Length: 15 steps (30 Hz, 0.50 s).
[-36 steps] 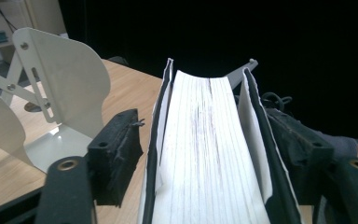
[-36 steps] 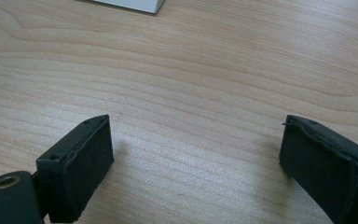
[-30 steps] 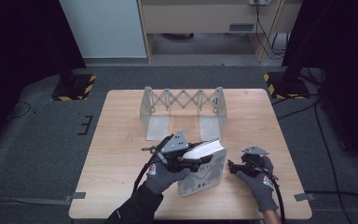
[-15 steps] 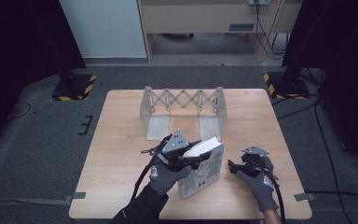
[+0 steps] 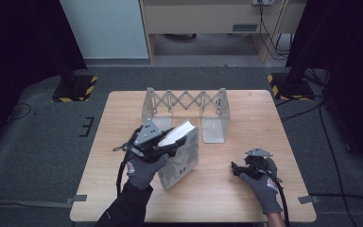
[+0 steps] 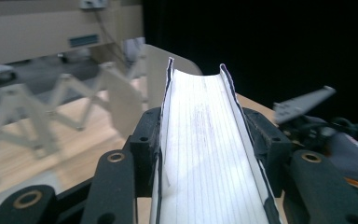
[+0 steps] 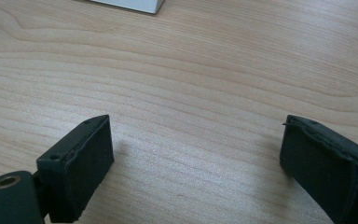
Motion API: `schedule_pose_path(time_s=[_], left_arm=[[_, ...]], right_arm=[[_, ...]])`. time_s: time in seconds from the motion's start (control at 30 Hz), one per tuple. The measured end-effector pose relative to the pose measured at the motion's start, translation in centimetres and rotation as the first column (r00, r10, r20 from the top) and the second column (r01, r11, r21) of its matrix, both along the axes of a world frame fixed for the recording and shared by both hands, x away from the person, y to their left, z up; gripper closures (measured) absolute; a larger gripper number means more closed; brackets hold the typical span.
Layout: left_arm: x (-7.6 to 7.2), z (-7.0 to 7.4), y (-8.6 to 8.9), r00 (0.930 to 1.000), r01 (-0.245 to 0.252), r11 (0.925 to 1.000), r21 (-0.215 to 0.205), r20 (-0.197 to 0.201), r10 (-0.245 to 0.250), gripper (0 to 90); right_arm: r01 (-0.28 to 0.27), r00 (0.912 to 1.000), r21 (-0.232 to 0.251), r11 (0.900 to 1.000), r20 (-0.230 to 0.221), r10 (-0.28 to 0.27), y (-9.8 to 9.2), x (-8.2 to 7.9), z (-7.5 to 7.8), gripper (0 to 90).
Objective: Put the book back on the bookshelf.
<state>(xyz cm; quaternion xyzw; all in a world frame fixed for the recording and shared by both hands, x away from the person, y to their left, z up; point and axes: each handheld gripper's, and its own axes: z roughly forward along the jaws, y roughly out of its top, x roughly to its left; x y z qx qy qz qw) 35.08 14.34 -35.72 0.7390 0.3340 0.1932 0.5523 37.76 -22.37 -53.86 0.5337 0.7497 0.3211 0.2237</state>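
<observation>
High view, nearest first: two gloved hands reach in over a wooden table (image 5: pixel 227 189). The right gripper (image 5: pixel 238 169) rests low over bare wood, its jaws spread wide with nothing between them, apparently waiting. The left gripper (image 5: pixel 172 142) is clamped on a book (image 5: pixel 182 151) with a grey patterned cover, pinching the page edges so it stands tilted on the table, seemingly ready to be carried. Left gripper view shows white lined pages squeezed between both jaws. Farther back stands an accordion-style grey book rack (image 5: pixel 186 106), well apart from the book, probably its destination.
</observation>
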Motion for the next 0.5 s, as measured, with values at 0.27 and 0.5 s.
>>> schedule_pose_path(time_s=[0.27,0.5], left_arm=[[2.8,0.7,3.9,0.9829,-0.184,0.9829,0.013,0.018,0.183,52.2],[5.6,1.2,5.8,0.9564,-0.292,0.9564,0.002,0.004,0.292,52.3]], right_arm=[[0.000,1.0000,0.000,1.000,0.000,0.000,0.0,0.0,0.0,9.8],[0.002,1.0000,-0.002,1.000,0.001,-0.002,0.0,0.0,0.0,9.7]])
